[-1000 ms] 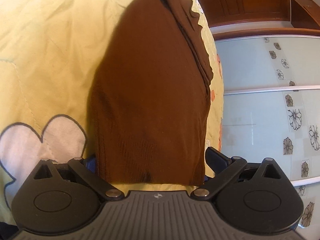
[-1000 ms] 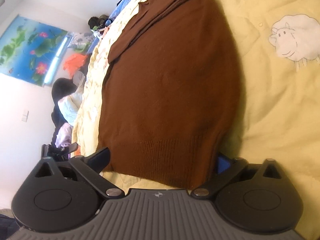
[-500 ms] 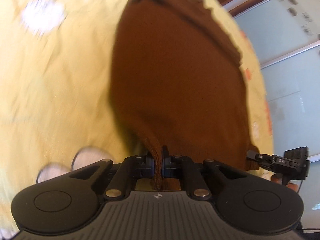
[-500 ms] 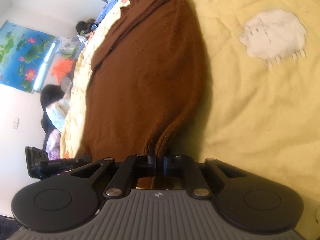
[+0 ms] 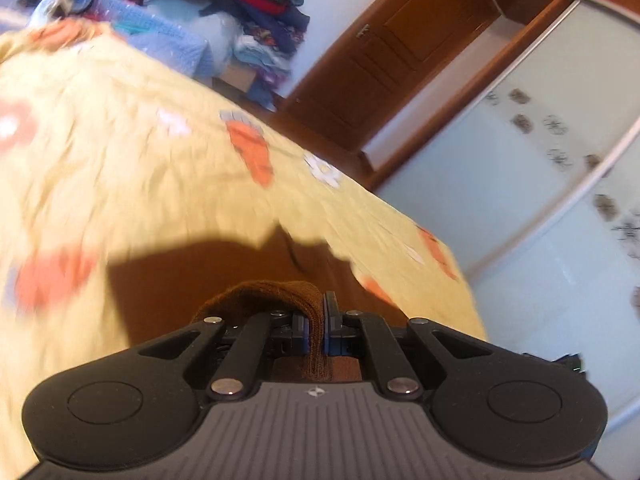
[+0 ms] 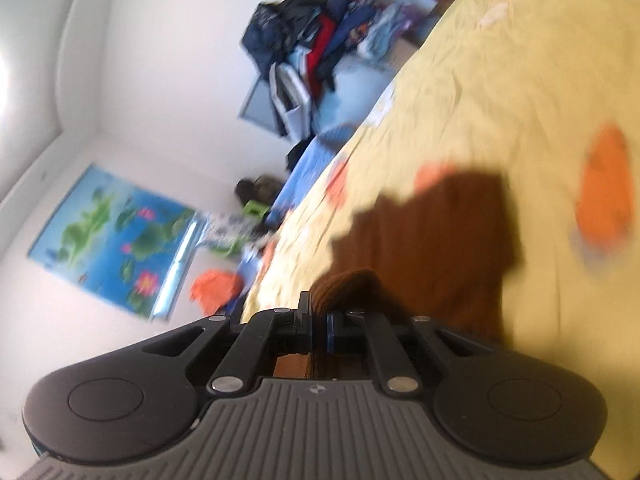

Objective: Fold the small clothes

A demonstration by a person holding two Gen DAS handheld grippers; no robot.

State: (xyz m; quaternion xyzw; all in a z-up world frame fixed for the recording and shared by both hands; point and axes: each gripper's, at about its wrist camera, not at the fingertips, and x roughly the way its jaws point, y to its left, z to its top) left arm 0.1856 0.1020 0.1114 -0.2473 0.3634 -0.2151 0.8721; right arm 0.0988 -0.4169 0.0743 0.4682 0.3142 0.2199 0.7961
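1. Left wrist view: the left claw point(image 5: 317, 326) is pinched tight on a ribbed edge of the brown knit garment point(image 5: 276, 292). The fabric bunches up in a hump just ahead of the blue-lined fingers point(image 5: 305, 330) and passes down between them. More of the garment lies spread on the yellow bedspread point(image 5: 120, 168) just beyond the claw, its far edge jagged. The bedspread carries orange carrot shapes and small white flowers, blurred. Past the bed's far side sits a heap of mixed clothes point(image 5: 260, 4) on a blue surface. To the right stand a brown wooden door point(image 5: 392, 52) and a pale sliding wardrobe panel point(image 5: 540, 184) with dark flower prints.

2. Right wrist view: the right claw point(image 6: 318, 326) is likewise closed hard on a fold of the same brown knit garment point(image 6: 432, 232), which rises in a rounded bunch over the fingers point(image 6: 306, 328) and runs away to the right across the yellow bedspread point(image 6: 500, 80). An orange patch on the bedspread shows at the right, smeared. On the white wall at the left hangs a blue poster with lotus flowers point(image 6: 112, 236). Near it, beside the bed, lies something orange point(image 6: 216, 284), and a pile of dark, red and blue clothes point(image 6: 316, 44) sits farther back.
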